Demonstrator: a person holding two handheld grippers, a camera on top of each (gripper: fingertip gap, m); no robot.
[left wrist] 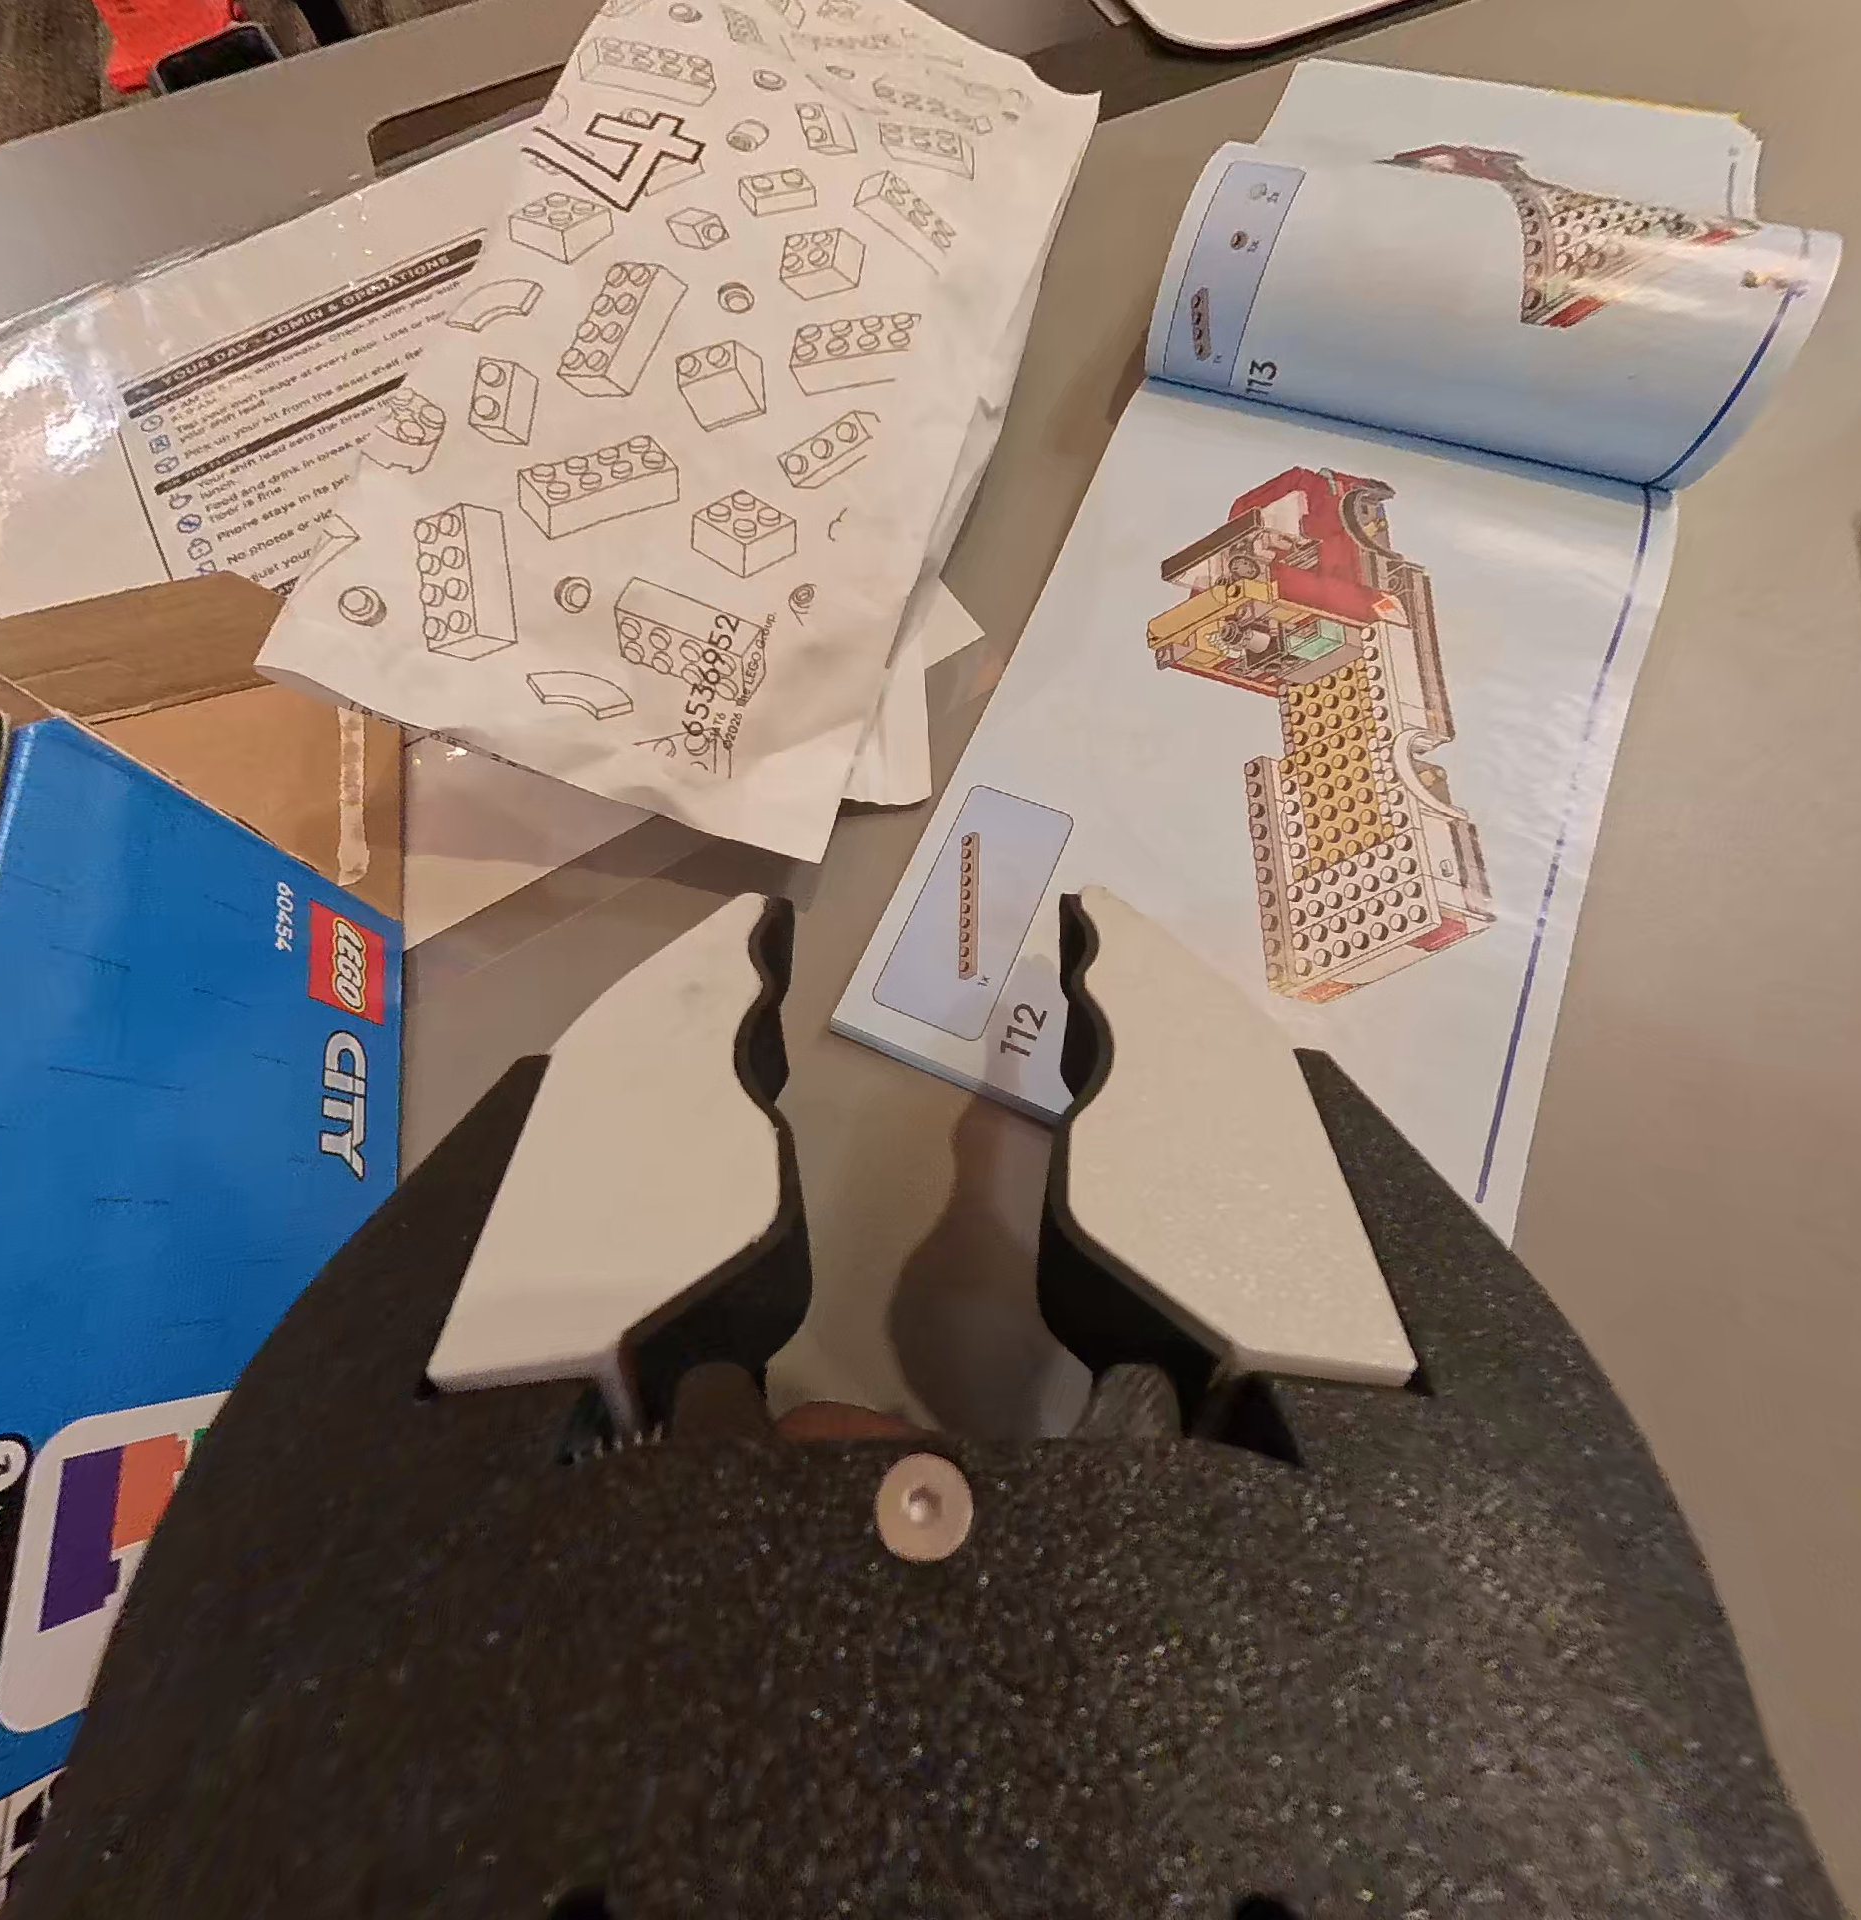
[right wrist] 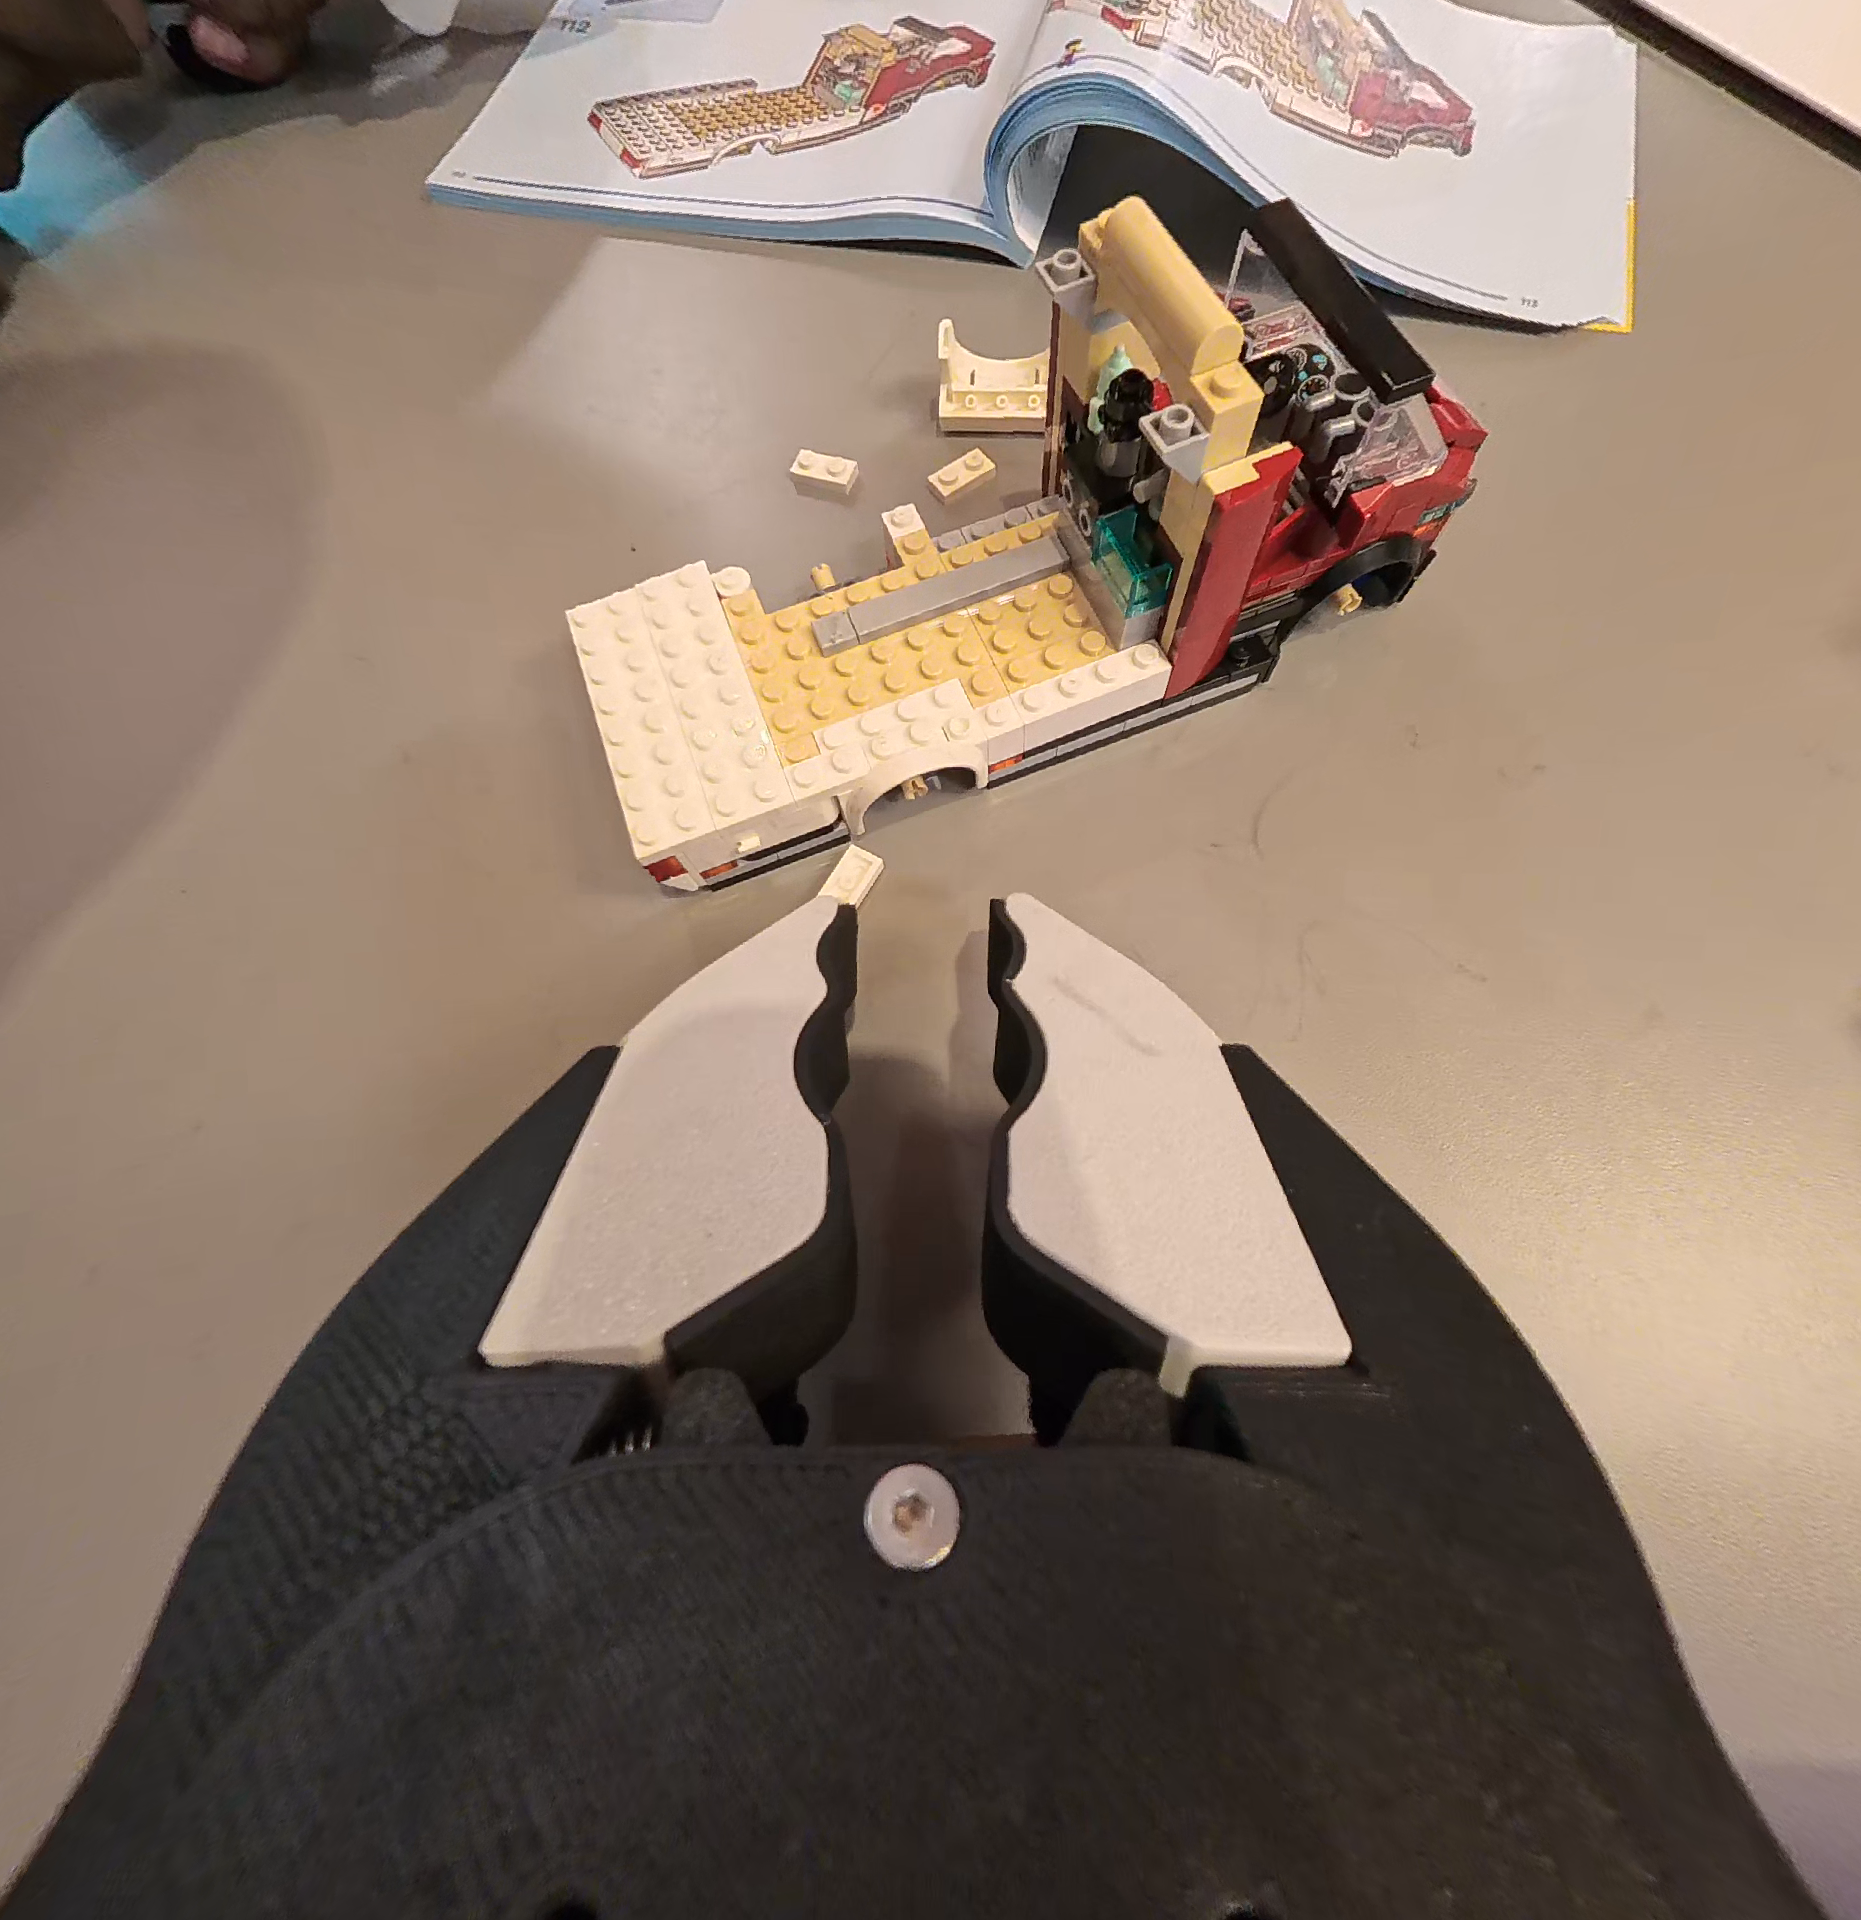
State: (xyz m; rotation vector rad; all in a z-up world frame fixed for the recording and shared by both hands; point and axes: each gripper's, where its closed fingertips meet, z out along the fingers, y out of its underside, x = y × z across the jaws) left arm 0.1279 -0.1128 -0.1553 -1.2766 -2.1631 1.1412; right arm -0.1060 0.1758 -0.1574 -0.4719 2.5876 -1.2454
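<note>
right claw (right wrist: 924, 914) apart | truck (right wrist: 936, 665): cab probably far-right

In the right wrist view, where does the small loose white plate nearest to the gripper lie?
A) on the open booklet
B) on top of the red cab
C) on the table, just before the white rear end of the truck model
C: the small white plate lies flat on the grey table, between the truck model and the right gripper.
</note>
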